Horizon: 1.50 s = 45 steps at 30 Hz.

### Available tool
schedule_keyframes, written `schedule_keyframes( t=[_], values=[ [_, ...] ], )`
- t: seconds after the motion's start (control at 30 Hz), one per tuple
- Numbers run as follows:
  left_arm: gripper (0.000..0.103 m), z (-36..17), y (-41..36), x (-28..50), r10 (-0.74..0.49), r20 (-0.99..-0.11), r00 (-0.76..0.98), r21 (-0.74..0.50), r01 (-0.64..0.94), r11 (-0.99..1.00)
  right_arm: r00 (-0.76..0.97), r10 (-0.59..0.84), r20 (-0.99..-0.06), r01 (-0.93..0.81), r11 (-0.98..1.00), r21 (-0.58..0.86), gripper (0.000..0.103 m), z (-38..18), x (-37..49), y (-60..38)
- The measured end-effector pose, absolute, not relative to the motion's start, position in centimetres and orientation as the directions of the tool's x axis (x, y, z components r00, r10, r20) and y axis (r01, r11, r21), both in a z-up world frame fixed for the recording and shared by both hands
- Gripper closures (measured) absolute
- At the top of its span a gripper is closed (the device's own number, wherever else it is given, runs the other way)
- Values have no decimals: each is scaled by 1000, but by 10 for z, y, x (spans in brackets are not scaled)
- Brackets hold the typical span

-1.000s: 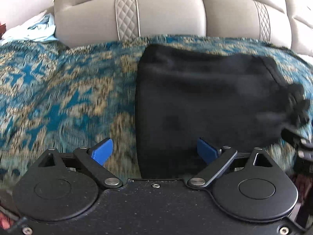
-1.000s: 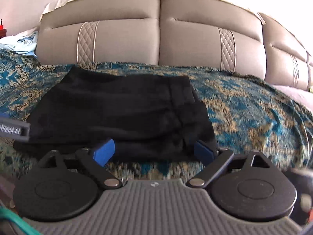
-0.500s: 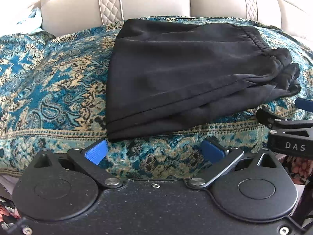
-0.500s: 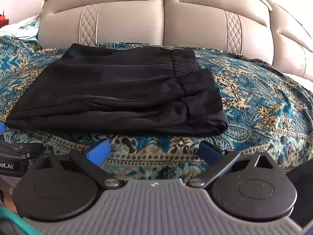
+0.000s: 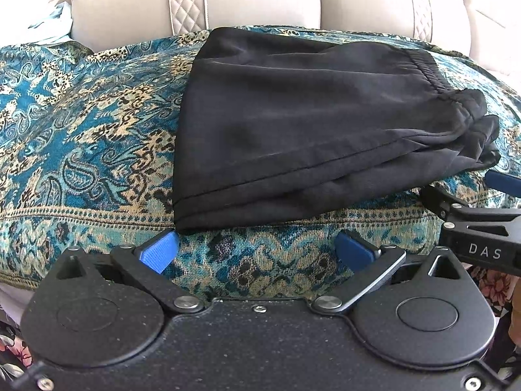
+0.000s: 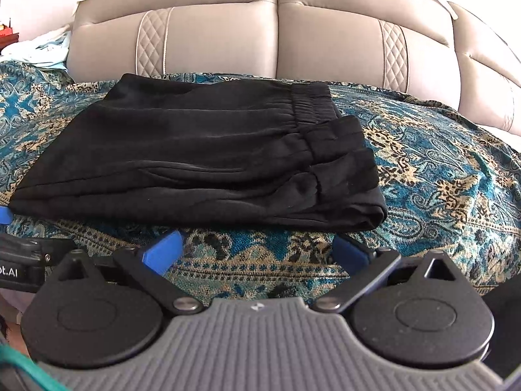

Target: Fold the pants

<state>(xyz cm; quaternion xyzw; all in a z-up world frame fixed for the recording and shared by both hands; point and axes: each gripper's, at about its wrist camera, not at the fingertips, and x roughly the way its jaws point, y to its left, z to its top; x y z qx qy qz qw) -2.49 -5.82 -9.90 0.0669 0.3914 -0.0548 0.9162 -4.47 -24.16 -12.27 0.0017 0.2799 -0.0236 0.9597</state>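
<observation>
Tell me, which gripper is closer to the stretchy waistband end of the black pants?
Right, I think. The right gripper sits open just short of the near edge of the black pants, close to the waistband end. The left gripper, also open, waits at the opposite, folded end.

Left tongs: jaws spread wide, holding nothing.
Right tongs: jaws spread wide, holding nothing, level with left.
</observation>
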Motion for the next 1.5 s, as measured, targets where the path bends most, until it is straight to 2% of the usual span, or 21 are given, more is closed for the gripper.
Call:
schedule_keyframes(
  t=[1.5],
  values=[
    [0, -99, -58, -20, -46, -742, 669, 72, 148, 986, 842, -47, -537, 50, 999, -9, 0, -122, -47, -239]
  ],
)
